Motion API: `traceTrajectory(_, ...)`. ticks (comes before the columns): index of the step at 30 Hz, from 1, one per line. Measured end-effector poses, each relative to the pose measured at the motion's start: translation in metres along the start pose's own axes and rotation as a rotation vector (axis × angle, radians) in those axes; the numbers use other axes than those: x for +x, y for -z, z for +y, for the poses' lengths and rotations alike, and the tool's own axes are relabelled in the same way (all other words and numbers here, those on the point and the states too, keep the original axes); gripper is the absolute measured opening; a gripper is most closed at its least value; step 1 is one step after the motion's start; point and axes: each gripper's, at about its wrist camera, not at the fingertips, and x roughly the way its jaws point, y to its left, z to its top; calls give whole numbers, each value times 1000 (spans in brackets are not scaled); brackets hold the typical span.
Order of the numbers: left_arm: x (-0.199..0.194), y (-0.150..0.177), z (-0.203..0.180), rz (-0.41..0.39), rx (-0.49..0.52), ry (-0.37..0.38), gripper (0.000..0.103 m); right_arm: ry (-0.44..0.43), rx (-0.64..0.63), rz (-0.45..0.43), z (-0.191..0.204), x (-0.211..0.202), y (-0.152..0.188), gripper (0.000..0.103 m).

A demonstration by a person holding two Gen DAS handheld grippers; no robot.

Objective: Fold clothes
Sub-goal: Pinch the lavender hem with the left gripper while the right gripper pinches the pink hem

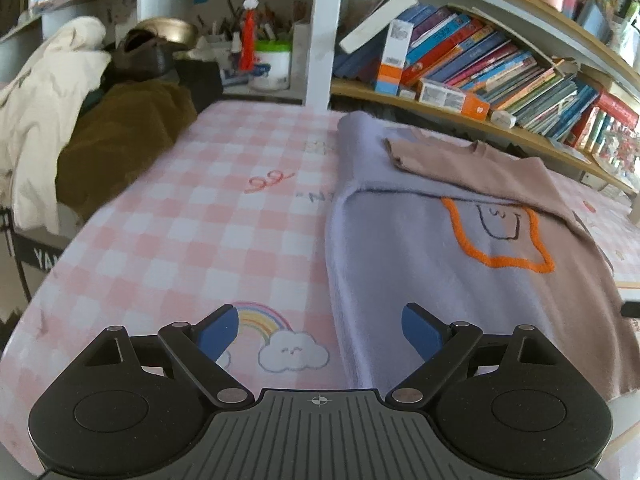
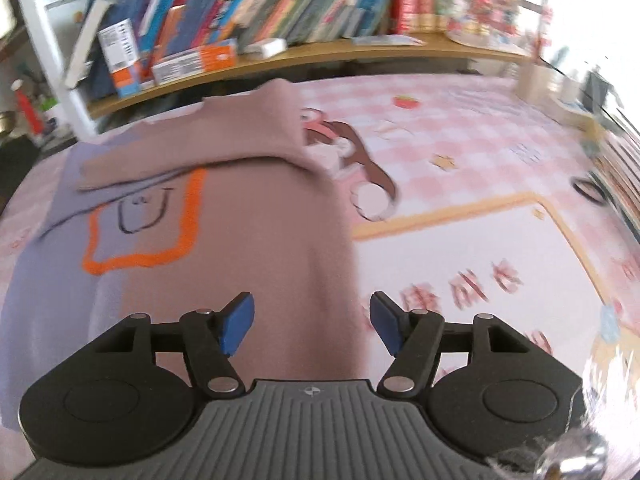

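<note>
A two-tone sweater (image 1: pixel 420 248) lies flat on the pink checked table, lilac on its left half and dusty pink on its right, with an orange star outline (image 1: pixel 500 236) holding a drawn smile. Both sleeves are folded in across its upper part. My left gripper (image 1: pixel 320 332) is open above the sweater's left hem edge, one blue pad (image 1: pixel 218 332) over the tablecloth and the other over lilac fabric. In the right wrist view the sweater (image 2: pixel 248 220) fills the left half. My right gripper (image 2: pixel 312 324) is open over its pink right side near the hem, holding nothing.
The checked tablecloth (image 1: pixel 192 208) has printed drawings such as a rainbow and cloud (image 1: pixel 288 344). A pile of cream and brown clothes (image 1: pixel 80 128) sits at the table's far left. Shelves of books (image 1: pixel 500 64) run behind the table. A white post (image 1: pixel 324 32) stands at the back.
</note>
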Motion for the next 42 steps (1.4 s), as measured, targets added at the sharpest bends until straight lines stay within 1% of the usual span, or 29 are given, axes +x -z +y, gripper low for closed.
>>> traceTrajectory(4,3,3,0,29,-19,9,91,14,35,28,-11,-3,12,54)
traceTrajectory(11,5,6,-2,54,-32,28,91,9,74,51,-21,-8,25,52)
traceTrajectory(19,6,9,1,94,-55,56,91,-8,104,67,-30,-12,31,51)
traceTrajectory(25,8,11,3,123,-73,76,91,-34,104,64,-34,-16,36,44)
traceTrajectory(31,7,15,3,127,-80,67,91,-42,103,58,-37,-17,38,38)
traceTrajectory(35,8,16,2,125,-79,48,87,-46,103,54,-38,-16,36,35)
traceTrajectory(38,9,16,2,120,-80,35,73,-49,99,53,-38,-14,34,32)
traceTrajectory(40,9,15,2,115,-80,28,57,-58,89,57,-37,-12,32,28)
traceTrajectory(41,9,15,3,113,-82,25,52,-63,83,59,-36,-11,31,26)
traceTrajectory(42,9,15,4,111,-84,23,40,-67,73,62,-34,-10,30,25)
